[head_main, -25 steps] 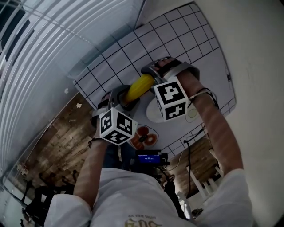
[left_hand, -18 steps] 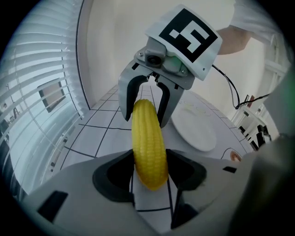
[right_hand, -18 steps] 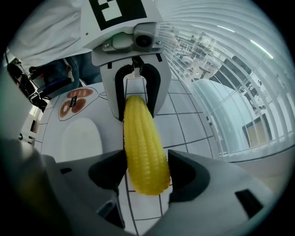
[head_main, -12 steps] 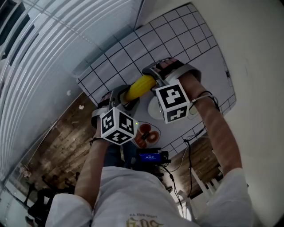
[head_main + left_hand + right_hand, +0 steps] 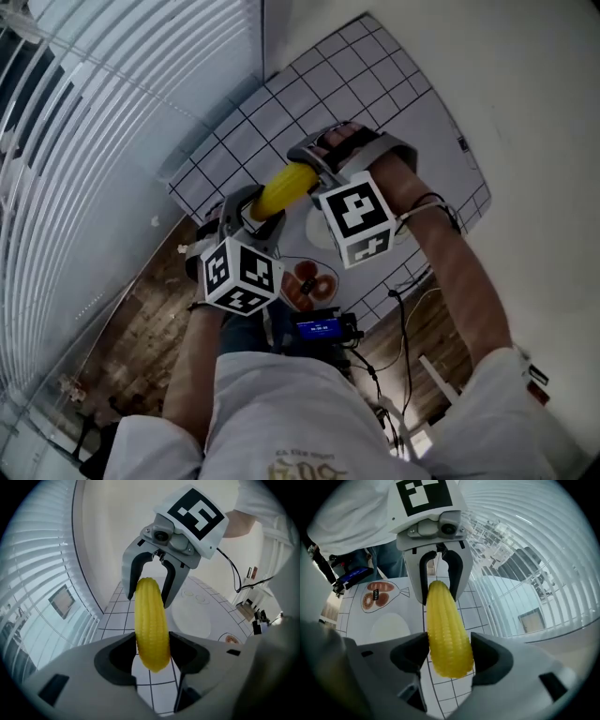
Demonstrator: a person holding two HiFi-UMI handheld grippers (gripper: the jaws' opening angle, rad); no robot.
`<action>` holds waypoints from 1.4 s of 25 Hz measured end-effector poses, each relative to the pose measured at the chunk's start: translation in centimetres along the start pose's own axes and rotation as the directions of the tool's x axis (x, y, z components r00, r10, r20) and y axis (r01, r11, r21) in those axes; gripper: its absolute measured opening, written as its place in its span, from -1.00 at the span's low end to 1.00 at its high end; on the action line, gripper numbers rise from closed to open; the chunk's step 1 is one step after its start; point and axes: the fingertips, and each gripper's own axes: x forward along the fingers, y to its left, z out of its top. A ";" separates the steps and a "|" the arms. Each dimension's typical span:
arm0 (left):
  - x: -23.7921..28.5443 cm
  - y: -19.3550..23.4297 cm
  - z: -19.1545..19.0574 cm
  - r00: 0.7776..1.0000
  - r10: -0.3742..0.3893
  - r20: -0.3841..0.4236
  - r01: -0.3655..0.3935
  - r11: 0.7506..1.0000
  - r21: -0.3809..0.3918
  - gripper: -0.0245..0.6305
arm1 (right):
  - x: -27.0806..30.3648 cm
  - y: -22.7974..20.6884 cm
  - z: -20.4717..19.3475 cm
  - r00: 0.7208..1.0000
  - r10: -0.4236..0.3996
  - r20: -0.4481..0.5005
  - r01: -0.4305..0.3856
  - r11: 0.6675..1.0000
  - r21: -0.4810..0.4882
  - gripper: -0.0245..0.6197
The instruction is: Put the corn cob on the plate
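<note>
My left gripper [image 5: 153, 653], right gripper [image 5: 449, 656] each clamp one corn cob [image 5: 286, 187] end; keep level, lower together onto plate [image 5: 201, 613] by desk's near edge.

Corn cob [image 5: 284, 187] spans from left gripper [image 5: 246, 211] to right gripper [image 5: 314, 159], above tabletop [image 5: 281, 103]; plate [image 5: 317, 227] on tabletop below right gripper.

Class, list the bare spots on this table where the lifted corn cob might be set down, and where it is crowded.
The white plate, beside the food picture, is bare. The tablecloth beyond the corn cob, toward the blinds, is free too. Tightest: the near edge, between plate and food picture.
</note>
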 end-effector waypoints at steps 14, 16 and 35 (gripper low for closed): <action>-2.3 -1.7 4.1 1.000 0.011 0.003 -0.011 0.989 0.147 -0.24 | -4.7 1.2 -1.3 0.994 -0.103 -0.029 0.105 0.991 0.084 -0.05; -1.9 -2.6 4.5 1.000 0.000 0.005 0.000 0.986 0.165 -0.24 | -4.9 2.1 -1.9 0.993 -0.109 -0.040 0.112 0.988 0.106 -0.05; 1.4 -11.3 7.9 0.979 -0.200 -0.030 0.196 0.906 0.375 -0.24 | -8.2 11.5 -6.9 0.982 -0.127 -0.142 0.171 0.913 0.371 -0.05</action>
